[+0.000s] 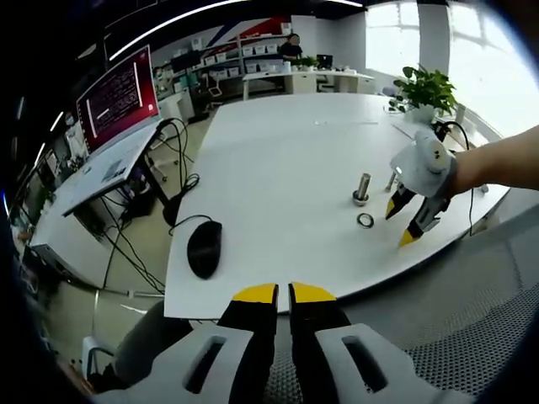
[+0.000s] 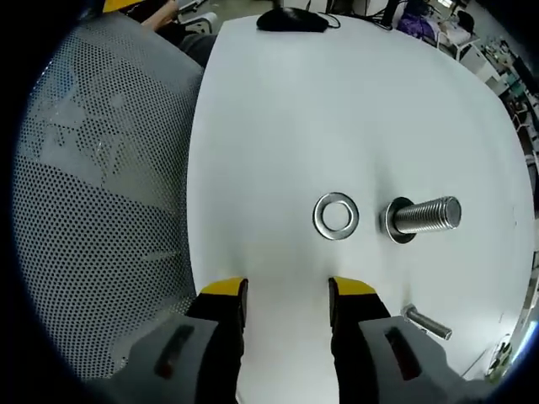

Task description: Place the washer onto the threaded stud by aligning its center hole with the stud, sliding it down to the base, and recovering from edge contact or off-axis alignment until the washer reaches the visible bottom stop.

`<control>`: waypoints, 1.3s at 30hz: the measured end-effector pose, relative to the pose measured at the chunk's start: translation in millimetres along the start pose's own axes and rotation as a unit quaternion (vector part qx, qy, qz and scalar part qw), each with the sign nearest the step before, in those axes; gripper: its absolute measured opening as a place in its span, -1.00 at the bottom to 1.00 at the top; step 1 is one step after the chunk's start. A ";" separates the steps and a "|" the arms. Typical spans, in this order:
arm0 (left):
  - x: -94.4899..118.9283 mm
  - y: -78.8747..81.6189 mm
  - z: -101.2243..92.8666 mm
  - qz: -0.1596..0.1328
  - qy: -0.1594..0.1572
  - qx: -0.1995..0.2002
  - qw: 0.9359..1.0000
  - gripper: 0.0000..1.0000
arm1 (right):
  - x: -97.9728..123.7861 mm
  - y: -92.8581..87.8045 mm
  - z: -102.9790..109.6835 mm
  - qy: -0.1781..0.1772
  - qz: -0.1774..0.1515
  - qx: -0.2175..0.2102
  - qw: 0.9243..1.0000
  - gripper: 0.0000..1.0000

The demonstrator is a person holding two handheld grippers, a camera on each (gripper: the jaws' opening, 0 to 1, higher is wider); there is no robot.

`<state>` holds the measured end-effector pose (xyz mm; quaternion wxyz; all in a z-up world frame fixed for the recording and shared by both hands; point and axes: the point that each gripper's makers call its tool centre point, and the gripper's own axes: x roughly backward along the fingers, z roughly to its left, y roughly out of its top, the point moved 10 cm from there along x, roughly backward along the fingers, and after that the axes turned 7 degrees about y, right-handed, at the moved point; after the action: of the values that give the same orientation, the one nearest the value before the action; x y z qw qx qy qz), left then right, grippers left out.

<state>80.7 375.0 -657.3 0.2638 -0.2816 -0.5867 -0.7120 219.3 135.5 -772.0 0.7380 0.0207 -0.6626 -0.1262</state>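
Lying flat on the white desk [image 2: 278,109] just beside the upright threaded stud [image 2: 421,217], the washer [image 2: 336,215] faces the right gripper [image 2: 286,290], jaws apart and empty; a small bolt [image 2: 428,323] rests near the stud, a black mouse [image 1: 205,248] well apart, left gripper [image 1: 282,294] jaws together.

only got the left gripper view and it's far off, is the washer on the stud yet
Observer: No. In the right gripper view the washer lies flat on the table, beside the threaded stud, not on it.
Operator: right gripper got it?
Observer: No, the right gripper is open and empty, jaws just short of the washer.
Operator: anything else close by
Observer: A small loose bolt lies next to its right jaw.
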 end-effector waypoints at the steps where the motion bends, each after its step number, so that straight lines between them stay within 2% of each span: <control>1: -0.1 0.0 0.0 0.000 0.000 0.000 1.000 -0.95 | -0.2 1.2 0.1 0.000 -0.003 -0.003 1.000 -0.16; 6: 0.3 -0.2 0.0 -0.001 -0.001 0.000 1.000 -0.95 | -1.1 10.2 -3.6 -0.004 -0.019 -0.016 1.000 -0.17; 11: -0.1 0.2 0.1 0.000 0.000 0.000 1.000 -0.95 | -1.3 16.8 -13.2 -0.015 -0.052 -0.060 0.997 -0.25; 16: -0.1 0.3 0.4 -0.002 0.000 0.002 1.000 -0.95 | -3.3 23.8 -21.2 -0.019 -0.065 -0.069 0.995 -0.24; 19: 0.1 0.0 0.0 -0.001 -0.001 0.001 1.000 -0.95 | -3.7 25.6 -23.2 -0.015 -0.056 -0.054 0.997 -0.24; 29: -0.2 -0.3 -0.3 0.002 -0.004 -0.002 1.000 -0.95 | -5.1 33.6 -26.0 -0.014 -0.046 -0.043 0.998 -0.29; 33: -0.2 -0.5 -0.4 0.002 -0.004 -0.003 1.000 -0.95 | -4.4 35.7 -27.0 -0.017 -0.045 -0.034 0.998 -0.49; 39: 0.0 -0.7 -0.4 0.002 -0.004 -0.003 1.000 -0.95 | -1.3 35.2 -24.6 -0.018 -0.045 -0.035 0.998 -0.50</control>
<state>80.1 374.7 -657.9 0.2618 -0.2865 -0.5847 -0.7123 248.9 166.5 -769.3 0.7199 0.0228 -0.6692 -0.1829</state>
